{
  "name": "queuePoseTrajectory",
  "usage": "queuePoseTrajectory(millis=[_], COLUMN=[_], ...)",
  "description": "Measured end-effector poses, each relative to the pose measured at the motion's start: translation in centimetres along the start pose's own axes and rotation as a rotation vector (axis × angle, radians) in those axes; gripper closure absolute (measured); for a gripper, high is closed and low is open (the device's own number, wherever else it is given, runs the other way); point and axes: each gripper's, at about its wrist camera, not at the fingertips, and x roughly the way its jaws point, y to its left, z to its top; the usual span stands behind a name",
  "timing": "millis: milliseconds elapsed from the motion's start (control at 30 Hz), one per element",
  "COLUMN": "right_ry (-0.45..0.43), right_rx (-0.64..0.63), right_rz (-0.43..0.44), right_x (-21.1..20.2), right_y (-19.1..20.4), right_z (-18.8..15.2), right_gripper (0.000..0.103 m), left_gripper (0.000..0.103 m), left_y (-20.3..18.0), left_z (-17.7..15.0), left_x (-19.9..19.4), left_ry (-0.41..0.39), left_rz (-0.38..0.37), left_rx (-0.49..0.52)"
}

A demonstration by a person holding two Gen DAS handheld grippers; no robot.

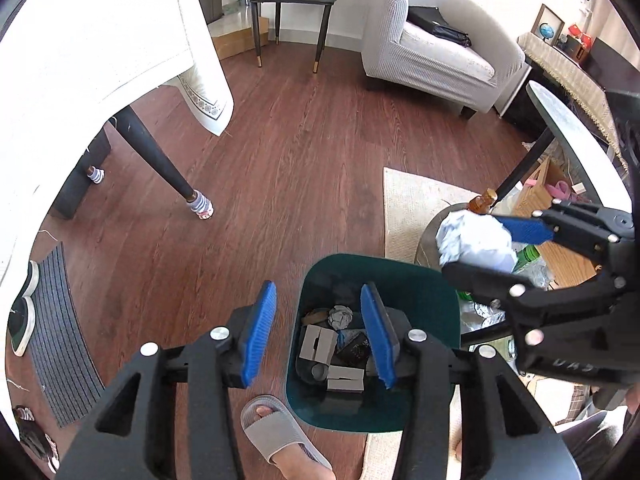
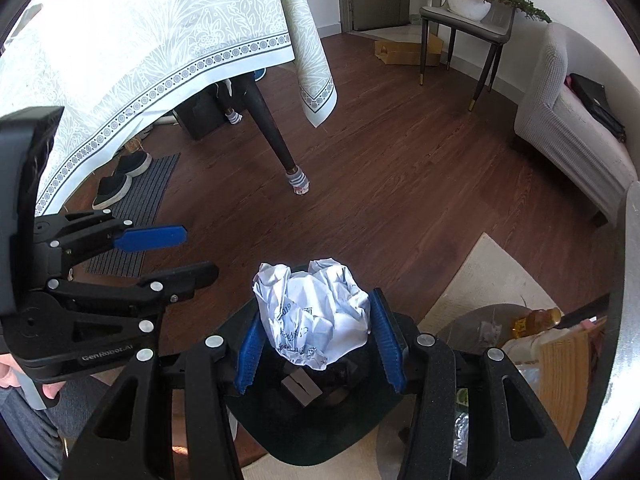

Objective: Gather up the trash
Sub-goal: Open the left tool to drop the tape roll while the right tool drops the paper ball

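Observation:
A dark green trash bin [image 1: 424,292] stands on the wood floor below both grippers, holding grey cardboard boxes [image 1: 318,346] and a crumpled grey ball [image 1: 340,317]. My left gripper [image 1: 318,330] is open and empty above the bin's left rim. My right gripper [image 2: 320,340] is shut on a crumpled white paper ball [image 2: 316,312] and holds it over the bin [image 2: 320,436]. In the left wrist view the paper ball [image 1: 474,242] and right gripper [image 1: 486,246] hang just right of the bin. The left gripper [image 2: 192,254] shows at left in the right wrist view.
A low round table [image 2: 472,320] to the right carries a brown bottle [image 1: 482,201], a green bottle [image 1: 528,257] and wrappers. A cream rug [image 1: 412,200] lies under it. A table with a white cloth [image 2: 160,40] stands left, a sofa [image 1: 436,52] far right. My slippered foot [image 1: 276,432] is beside the bin.

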Motion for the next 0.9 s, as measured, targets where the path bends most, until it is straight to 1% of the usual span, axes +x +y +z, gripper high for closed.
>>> queuePoseTrajectory(millis=[67, 200, 267, 300, 533, 633, 667, 700, 800, 900], right_ry=[0.019, 0.064, 0.086, 0.101, 0.201, 0.241, 0.248, 0.251, 0.242, 0.202], right_rx=[-0.008, -0.017, -0.019, -0.021, -0.053, -0.070, -0.078, -0.084, -0.088, -0.098], right_rz=[-0.003, -0.009, -0.011, -0.010, -0.020, -0.034, -0.044, -0.052, -0.048, -0.040], right_x=[0.7, 1.9, 2.3, 2.6, 4.7, 5.2, 5.3, 5.3, 4.9, 3.8], right_y=[0.3, 0.2, 0.1, 0.1, 0.6, 0.8, 0.9, 0.9, 0.8, 1.0], right_z=[-0.4, -1.4, -1.9, -2.2, -4.0, -4.9, -5.1, -5.2, -5.4, -5.3], right_gripper=[0.053, 0.052, 0.052, 0.052, 0.051, 0.045, 0.043, 0.037, 0.036, 0.036], left_gripper=[0.062, 0.065, 0.070, 0.071, 0.072, 0.072, 0.072, 0.072, 0.072, 0.072], left_y=[-0.1, -0.3, -0.4, -0.4, -1.1, -1.6, -1.6, -1.7, -2.0, -2.1], left_z=[0.3, 0.8, 1.0, 1.1, 1.8, 2.1, 2.1, 2.2, 2.5, 2.8], left_x=[-0.7, -1.9, -2.5, -2.6, -4.0, -4.5, -4.7, -4.9, -5.4, -5.8], left_ry=[-0.021, -0.058, -0.074, -0.080, -0.109, -0.123, -0.127, -0.131, -0.146, -0.163], left_rz=[0.000, -0.004, -0.005, -0.008, -0.034, -0.042, -0.044, -0.046, -0.048, -0.042], left_rx=[0.001, -0.006, -0.008, -0.009, -0.009, -0.005, -0.004, -0.002, 0.002, 0.001])
